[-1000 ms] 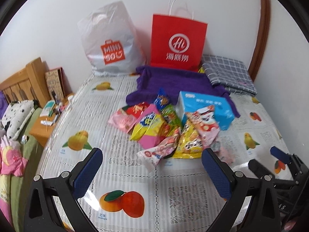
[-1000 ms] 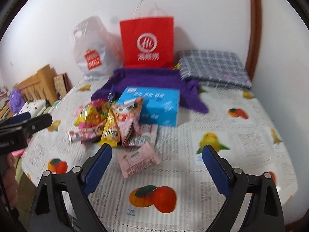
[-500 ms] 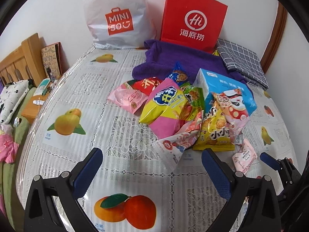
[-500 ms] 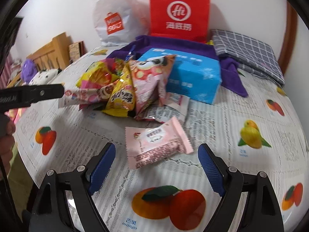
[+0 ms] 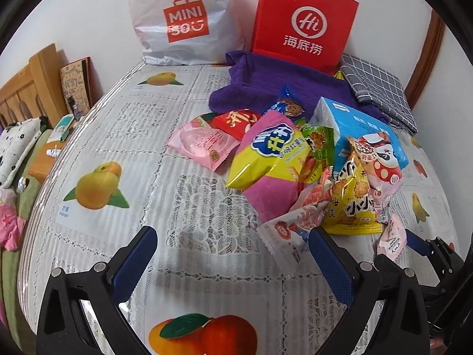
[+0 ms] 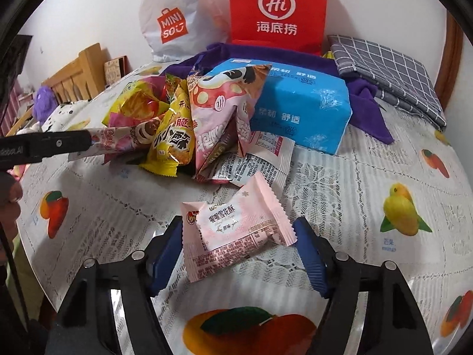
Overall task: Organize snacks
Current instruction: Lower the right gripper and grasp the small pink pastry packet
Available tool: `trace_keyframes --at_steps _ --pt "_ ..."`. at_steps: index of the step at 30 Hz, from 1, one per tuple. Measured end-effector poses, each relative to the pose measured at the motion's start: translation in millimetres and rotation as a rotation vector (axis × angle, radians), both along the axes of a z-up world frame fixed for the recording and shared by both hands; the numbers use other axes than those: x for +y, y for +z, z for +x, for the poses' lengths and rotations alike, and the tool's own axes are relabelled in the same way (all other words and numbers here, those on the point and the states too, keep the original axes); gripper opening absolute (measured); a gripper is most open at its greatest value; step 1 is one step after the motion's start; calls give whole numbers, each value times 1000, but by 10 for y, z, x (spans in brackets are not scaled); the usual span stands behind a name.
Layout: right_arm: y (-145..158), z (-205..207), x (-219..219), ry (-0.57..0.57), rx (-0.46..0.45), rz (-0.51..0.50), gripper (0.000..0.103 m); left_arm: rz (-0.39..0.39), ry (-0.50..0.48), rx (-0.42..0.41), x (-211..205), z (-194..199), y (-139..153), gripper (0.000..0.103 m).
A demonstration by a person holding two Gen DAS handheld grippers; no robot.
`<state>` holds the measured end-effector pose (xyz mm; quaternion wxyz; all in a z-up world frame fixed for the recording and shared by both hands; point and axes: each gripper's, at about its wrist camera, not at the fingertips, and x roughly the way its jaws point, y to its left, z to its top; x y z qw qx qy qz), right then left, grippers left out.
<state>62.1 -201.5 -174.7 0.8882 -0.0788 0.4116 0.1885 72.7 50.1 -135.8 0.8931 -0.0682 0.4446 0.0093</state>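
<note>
**Right jaws closing around the pink pastry packet**

A table point(image 6: 340, 195) draped in a lace cloth printed with fruit fills both views, set against a white wall. Take the blue tissue pack point(image 6: 298, 109) as your landmark. Behind it stand the red paper bag point(image 6: 278, 9) and the white Miniso bag point(image 6: 177, 20), with a purple towel point(image 5: 266, 85) spread between them and the pack. A grey checked cloth point(image 6: 390, 71) lies beside the pack, on the towel's far edge.

The snack pile point(image 5: 295, 159) leans against the tissue pack's near side. In front of the pack, apart from the pile, lies the small pink pastry packet point(image 6: 236, 230).

Your right gripper point(image 6: 238, 256) has that packet between its blue pads; the jaws are closing, the left pad touching the wrapper's edge, the right pad with a sliver of cloth showing beside it. Your left gripper point(image 5: 233, 263) is spread wide over bare cloth, its right finger just before the pile's nearest wrapper, pinching nothing.
</note>
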Motion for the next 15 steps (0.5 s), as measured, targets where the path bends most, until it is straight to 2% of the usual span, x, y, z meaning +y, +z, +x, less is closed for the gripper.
trace_keyframes --at_steps 2,8,15 --pt "11 -28 -2 12 -4 -8 60 -5 -17 -6 -30 13 -5 102" --pt "83 -57 -98 -3 -33 11 60 1 -51 -29 -115 76 30 102" --pt "139 -25 -334 -63 -57 33 60 47 -65 -47 -161 307 99 102"
